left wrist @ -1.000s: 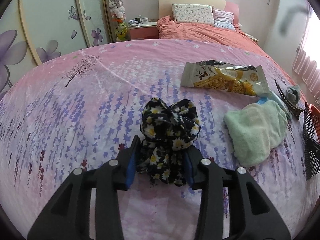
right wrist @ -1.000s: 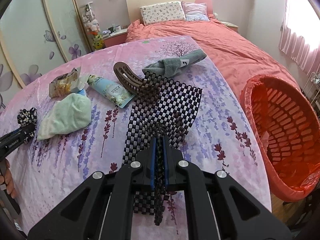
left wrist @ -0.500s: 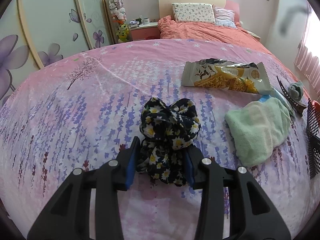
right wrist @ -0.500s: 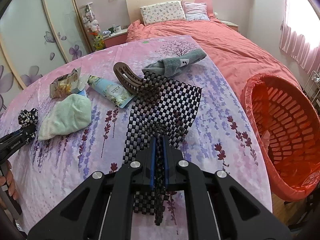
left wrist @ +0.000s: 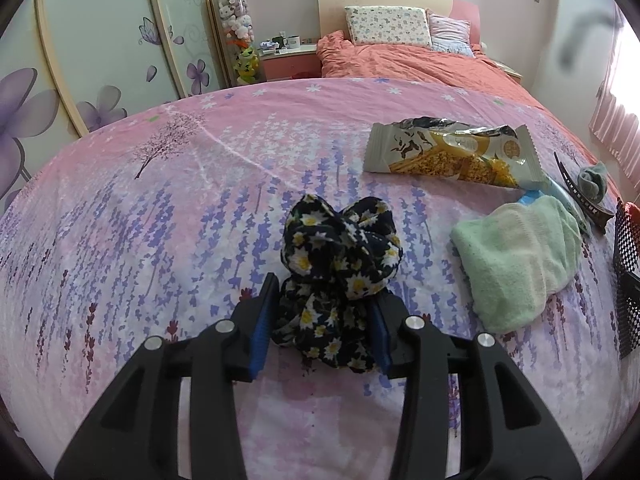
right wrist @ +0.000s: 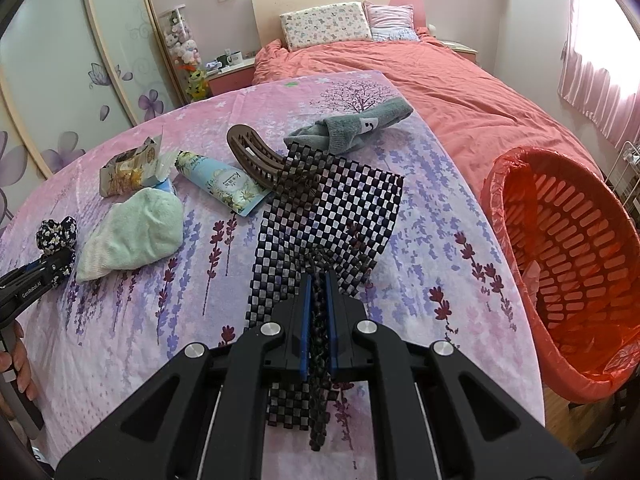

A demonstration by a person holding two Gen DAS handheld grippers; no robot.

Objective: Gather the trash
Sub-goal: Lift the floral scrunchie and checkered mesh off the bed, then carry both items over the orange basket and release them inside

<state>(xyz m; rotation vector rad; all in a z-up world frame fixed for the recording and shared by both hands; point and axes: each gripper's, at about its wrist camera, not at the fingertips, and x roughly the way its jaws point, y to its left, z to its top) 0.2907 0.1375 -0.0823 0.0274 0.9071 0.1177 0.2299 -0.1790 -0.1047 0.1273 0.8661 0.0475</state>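
The pink, lavender-printed table (right wrist: 420, 240) carries all the items. The landmark is the pale green towel (right wrist: 136, 236), which lies bunched toward its left side.

The right gripper (right wrist: 317, 292) is clenched on the near edge of a black-and-white checkered mesh mat (right wrist: 340, 216), which bunches up between its blue pads. The mat lies to the right of the towel, and its far corner overlaps a brown hair clip (right wrist: 252, 152).

The left gripper (left wrist: 320, 312) grasps a black daisy-print scrunchie (left wrist: 340, 248) just left of the towel, with its pads pressed into the fabric on both sides. A hand (right wrist: 18, 360) holds that gripper's handle at the left edge of the right wrist view.

A torn snack wrapper (left wrist: 448, 156) lies beyond the towel. A printed tube (right wrist: 220, 180) rests just behind the towel, to its right. A grey sock (right wrist: 352, 128) lies farther right and back. An orange basket (right wrist: 568, 248) lined with a red bag stands off the table's right edge, well apart from the towel.
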